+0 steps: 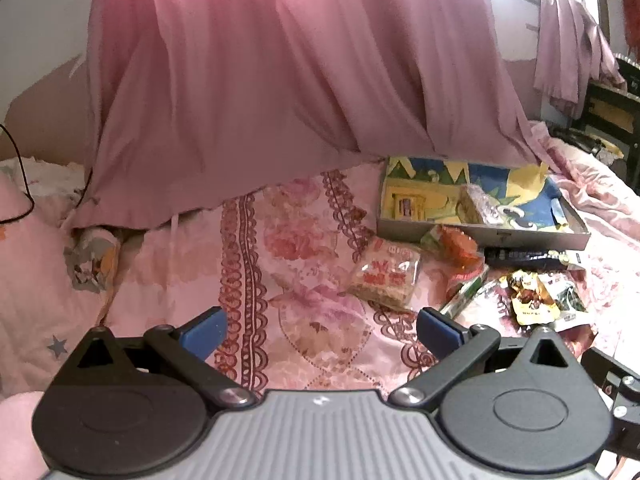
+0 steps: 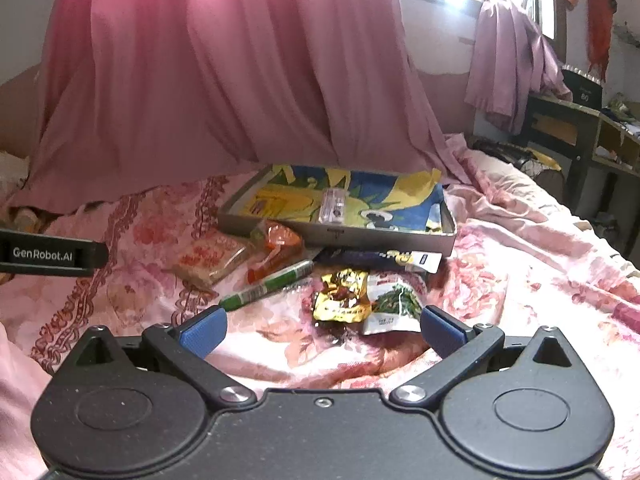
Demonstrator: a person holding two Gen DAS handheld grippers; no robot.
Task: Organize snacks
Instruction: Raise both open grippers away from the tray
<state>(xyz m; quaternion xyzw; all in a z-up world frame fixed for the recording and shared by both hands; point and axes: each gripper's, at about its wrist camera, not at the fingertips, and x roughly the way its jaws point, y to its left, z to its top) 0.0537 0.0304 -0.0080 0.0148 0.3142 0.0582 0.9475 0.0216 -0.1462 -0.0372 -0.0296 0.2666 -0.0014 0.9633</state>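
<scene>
Snack packets lie on a pink floral bedspread in front of a shallow grey tin tray (image 1: 480, 237) (image 2: 360, 239) lined with blue and yellow paper. One clear packet (image 1: 478, 200) (image 2: 334, 205) rests inside the tray. Loose on the spread are a tan cracker pack (image 1: 386, 274) (image 2: 208, 258), an orange packet (image 1: 458, 246) (image 2: 280, 240), a green stick pack (image 2: 266, 286), a gold packet (image 1: 534, 300) (image 2: 342, 294) and a white-green packet (image 2: 394, 304). My left gripper (image 1: 320, 334) is open, short of the cracker pack. My right gripper (image 2: 322, 330) is open, just below the gold packet.
A pink curtain (image 1: 280, 72) (image 2: 220, 68) hangs over the bed's far side, touching the tray's back edge. A dark desk (image 2: 580, 128) stands at the right. A dark flat packet (image 2: 380, 258) lies under the tray's front. The left gripper's body (image 2: 48, 257) shows at left.
</scene>
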